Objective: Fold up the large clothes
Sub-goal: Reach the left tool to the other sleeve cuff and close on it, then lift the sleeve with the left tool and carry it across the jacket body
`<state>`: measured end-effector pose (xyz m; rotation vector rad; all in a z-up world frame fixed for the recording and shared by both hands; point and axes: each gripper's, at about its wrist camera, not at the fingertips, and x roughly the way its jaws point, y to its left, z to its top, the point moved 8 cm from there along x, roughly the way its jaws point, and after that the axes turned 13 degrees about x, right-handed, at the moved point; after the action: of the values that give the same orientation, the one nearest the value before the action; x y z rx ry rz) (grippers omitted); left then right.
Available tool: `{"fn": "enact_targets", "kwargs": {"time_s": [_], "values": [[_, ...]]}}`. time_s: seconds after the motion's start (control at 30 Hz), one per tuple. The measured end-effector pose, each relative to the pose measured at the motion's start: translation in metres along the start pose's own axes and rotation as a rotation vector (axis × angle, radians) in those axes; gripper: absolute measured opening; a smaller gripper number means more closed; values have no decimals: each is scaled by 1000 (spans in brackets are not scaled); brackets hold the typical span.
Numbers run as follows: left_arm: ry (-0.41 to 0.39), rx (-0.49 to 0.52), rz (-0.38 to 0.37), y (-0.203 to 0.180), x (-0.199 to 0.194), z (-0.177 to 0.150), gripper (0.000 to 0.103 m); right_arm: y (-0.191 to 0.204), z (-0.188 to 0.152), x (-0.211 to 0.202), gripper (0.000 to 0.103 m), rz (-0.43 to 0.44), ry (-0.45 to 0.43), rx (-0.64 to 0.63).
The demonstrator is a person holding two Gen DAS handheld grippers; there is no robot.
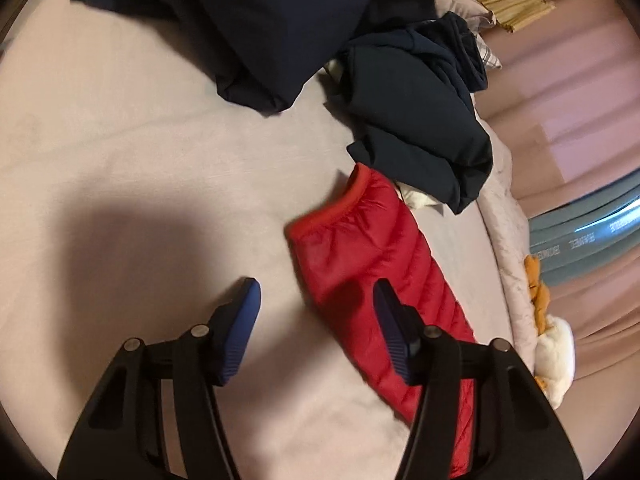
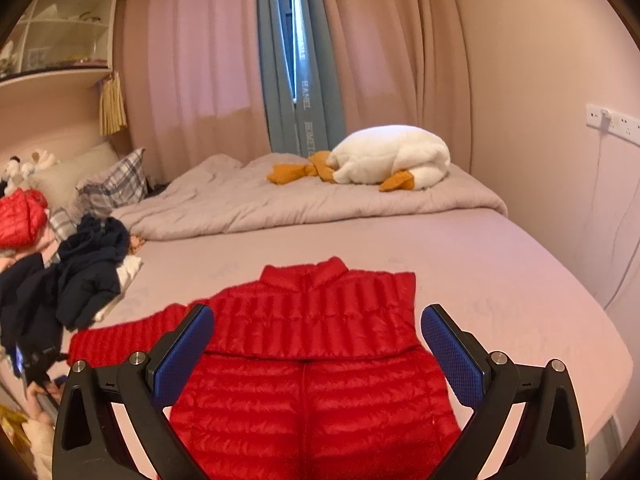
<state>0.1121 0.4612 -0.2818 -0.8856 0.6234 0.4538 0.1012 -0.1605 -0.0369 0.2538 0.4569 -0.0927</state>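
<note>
A red quilted down jacket (image 2: 312, 360) lies flat on the pinkish-grey bed sheet (image 2: 500, 280), collar pointing away, one sleeve (image 2: 120, 340) stretched out to the left. In the left wrist view that sleeve (image 1: 368, 264) runs diagonally, its cuff toward the dark clothes. My left gripper (image 1: 316, 304) hovers low over the sleeve near the cuff. Its right finger (image 1: 390, 320) is above the red fabric and its left finger (image 1: 244, 312) above bare sheet; the pads press nothing. My right gripper (image 2: 318, 316) stands open above the jacket's chest, nothing held.
Navy garments (image 1: 416, 120) lie heaped just beyond the cuff, with a bigger dark piece (image 1: 260, 20) farther back. A folded quilt (image 2: 280, 196) carries a white plush goose (image 2: 392, 156). Pillows (image 2: 116, 184) and another red jacket (image 2: 20, 216) sit at the left; curtains (image 2: 192, 80) hang behind.
</note>
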Motion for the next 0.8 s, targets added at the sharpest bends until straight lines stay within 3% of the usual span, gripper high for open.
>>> {"fn": "enact_targets", "kwargs": {"time_s": [0.17, 0.23, 0.3, 0.33, 0.43, 0.57, 0.8], "values": [[-51, -76, -152, 3, 13, 12, 56, 11, -1, -4, 102, 7, 2, -31], [-46, -105, -197, 4, 18, 12, 36, 12, 0, -3, 102, 9, -2, -31], [-22, -124, -174, 5, 26, 9, 16, 11, -1, -2, 102, 10, 2, -28], [-26, -133, -169, 5, 26, 8, 12, 10, -3, -1, 102, 9, 8, -23], [-47, -128, -141, 0, 14, 8, 7, 4, -5, 2, 102, -3, 25, -6], [-110, -24, -79, -30, -23, 14, 6, -1, -4, -3, 102, -5, 19, 11], [-202, 128, -131, -114, -95, 11, 6, -8, -2, -12, 102, 20, 2, 27]]}}
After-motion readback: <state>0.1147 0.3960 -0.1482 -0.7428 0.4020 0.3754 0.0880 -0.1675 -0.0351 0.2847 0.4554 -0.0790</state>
